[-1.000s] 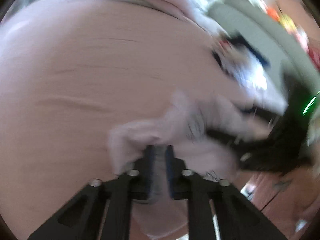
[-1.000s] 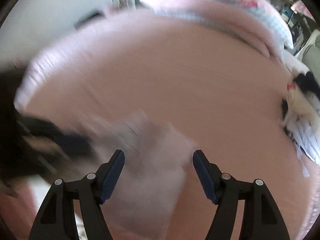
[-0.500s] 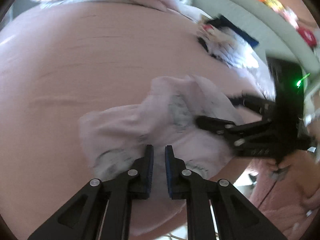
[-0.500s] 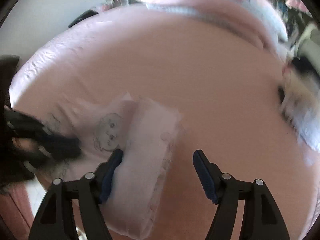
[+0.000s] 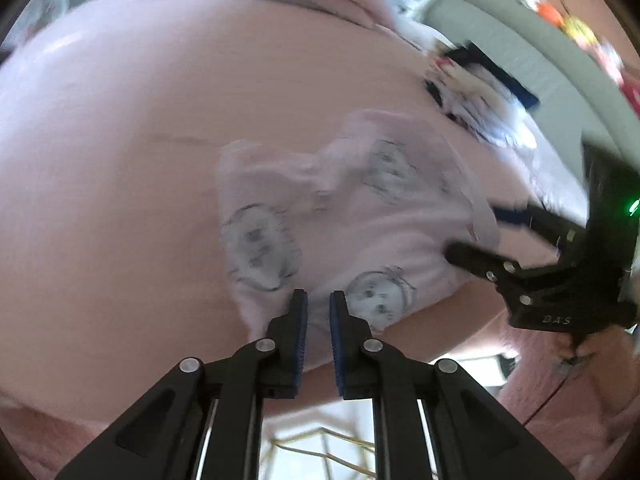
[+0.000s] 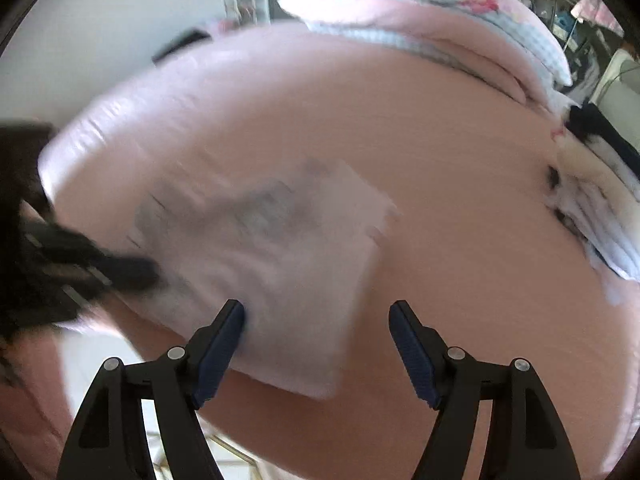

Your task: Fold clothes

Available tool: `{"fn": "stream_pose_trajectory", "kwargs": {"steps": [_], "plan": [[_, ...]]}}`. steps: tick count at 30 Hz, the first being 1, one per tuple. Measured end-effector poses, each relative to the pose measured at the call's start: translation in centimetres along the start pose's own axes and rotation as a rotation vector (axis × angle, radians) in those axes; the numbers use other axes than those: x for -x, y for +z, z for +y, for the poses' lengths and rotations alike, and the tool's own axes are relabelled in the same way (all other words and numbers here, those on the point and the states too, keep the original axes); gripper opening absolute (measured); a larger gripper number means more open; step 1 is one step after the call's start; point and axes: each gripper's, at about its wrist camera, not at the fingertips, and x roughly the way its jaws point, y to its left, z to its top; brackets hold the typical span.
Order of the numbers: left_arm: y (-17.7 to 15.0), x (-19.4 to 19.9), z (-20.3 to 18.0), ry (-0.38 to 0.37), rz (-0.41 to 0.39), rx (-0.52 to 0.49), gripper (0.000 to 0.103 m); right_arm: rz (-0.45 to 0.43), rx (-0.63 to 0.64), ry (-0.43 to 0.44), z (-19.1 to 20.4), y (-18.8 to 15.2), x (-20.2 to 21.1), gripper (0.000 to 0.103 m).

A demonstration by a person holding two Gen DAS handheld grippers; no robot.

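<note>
A pale pink garment with grey cartoon prints lies spread near the front edge of the pink bed. My left gripper sits at the garment's near hem, its fingers a narrow slit apart with cloth between them. In the right wrist view the garment is blurred, and my right gripper stands wide open over its near corner. From the left wrist view the right gripper shows at the garment's right edge, jaws apart. The left gripper is a dark blur at the garment's left edge.
A heap of white and dark clothes lies at the bed's right side, also in the left wrist view. A folded pink and blue quilt lies at the far end. A person's pink sleeve is low right. A grey seat stands beyond.
The garment was bunched and lifted in my left gripper; now it lies spread flat on the bed. Both grippers have drawn back toward the near edge. The right gripper stayed open.
</note>
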Motion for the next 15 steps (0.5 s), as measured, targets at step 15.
{"fn": "stream_pose_trajectory", "kwargs": {"steps": [15], "plan": [[-3.0, 2.2, 0.4, 0.117, -0.003, 0.070, 0.013, -0.040, -0.177, 0.064, -0.9, 0.4, 1.2, 0.075]]}}
